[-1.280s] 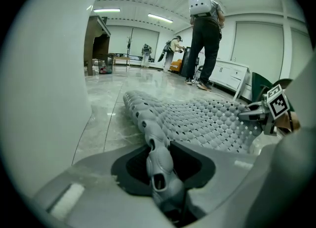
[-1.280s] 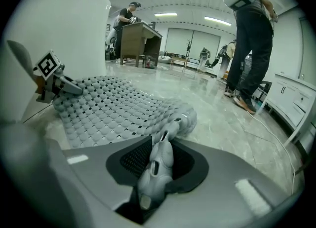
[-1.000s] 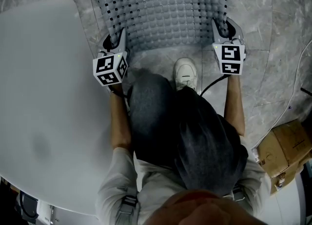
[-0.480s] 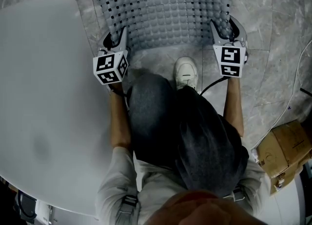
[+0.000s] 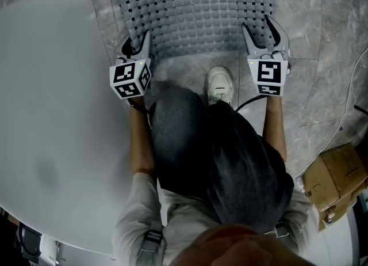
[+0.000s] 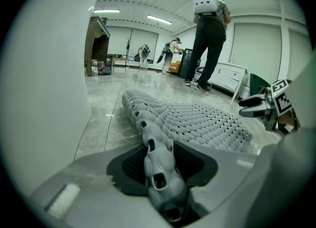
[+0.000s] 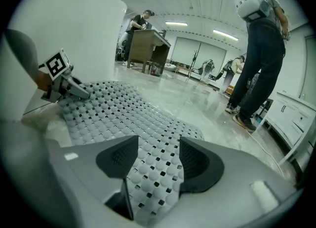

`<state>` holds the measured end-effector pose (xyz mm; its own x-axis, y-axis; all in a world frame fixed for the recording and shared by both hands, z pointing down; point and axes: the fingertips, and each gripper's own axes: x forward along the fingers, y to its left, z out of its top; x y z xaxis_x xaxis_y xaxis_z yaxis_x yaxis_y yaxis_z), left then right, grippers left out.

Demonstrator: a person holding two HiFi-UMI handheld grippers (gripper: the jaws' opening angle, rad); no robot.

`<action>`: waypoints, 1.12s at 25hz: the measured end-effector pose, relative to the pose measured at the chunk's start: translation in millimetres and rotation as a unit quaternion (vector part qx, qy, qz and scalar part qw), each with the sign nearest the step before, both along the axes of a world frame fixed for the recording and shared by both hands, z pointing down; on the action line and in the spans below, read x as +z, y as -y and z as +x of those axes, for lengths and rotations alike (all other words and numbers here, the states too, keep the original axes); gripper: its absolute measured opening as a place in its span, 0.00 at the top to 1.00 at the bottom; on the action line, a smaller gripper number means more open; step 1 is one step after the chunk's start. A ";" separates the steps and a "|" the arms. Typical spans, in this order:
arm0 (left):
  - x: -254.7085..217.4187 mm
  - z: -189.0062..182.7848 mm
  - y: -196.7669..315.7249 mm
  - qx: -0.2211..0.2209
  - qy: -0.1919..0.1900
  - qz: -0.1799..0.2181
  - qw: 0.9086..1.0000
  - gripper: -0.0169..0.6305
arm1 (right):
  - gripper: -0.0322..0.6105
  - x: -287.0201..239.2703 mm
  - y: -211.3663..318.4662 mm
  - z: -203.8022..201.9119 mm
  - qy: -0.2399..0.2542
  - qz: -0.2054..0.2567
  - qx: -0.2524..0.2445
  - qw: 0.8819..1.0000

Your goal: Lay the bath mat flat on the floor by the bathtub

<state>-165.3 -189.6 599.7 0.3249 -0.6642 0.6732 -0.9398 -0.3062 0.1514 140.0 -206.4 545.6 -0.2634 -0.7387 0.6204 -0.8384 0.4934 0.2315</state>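
Note:
The grey perforated bath mat point(image 5: 190, 11) lies on the marble floor beside the white bathtub point(image 5: 46, 115). My left gripper point(image 5: 137, 43) is at the mat's near left corner. Its jaws are opening, and in the left gripper view the mat's curled edge point(image 6: 158, 168) stands on end between the pads, with gaps on both sides. My right gripper point(image 5: 256, 24) is at the near right corner, jaws opening and spread wide. In the right gripper view that corner point(image 7: 153, 172) lies flat between the parted pads, untouched. Each gripper view shows the other gripper across the mat: right gripper point(image 6: 256, 108), left gripper point(image 7: 74, 91).
The person's white shoe point(image 5: 219, 85) stands just behind the mat's near edge. A cardboard box point(image 5: 336, 181) and a white cable point(image 5: 339, 126) lie at the right. Other people stand beyond the mat point(image 6: 210, 34) point(image 7: 261, 49). A wooden desk point(image 7: 153, 49) is far off.
The right gripper's jaws have spread wide and let go of the mat's corner. The left gripper has stayed in place.

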 end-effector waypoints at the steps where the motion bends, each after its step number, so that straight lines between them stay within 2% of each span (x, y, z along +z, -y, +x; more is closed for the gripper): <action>1: -0.6 -0.2 0.1 0.000 0.001 0.000 1.000 0.73 | 0.53 0.6 -0.4 -2.0 0.001 -0.001 -0.003 1.000; 22: -17.8 -5.2 -1.7 -0.014 0.000 0.001 1.000 0.66 | 0.54 -1.9 -5.6 -14.7 0.029 -0.004 -0.015 0.999; 28: -46.6 -17.7 8.5 -0.033 -0.001 0.057 0.998 0.65 | 0.54 -2.4 -5.8 -14.3 0.031 -0.001 -0.016 0.999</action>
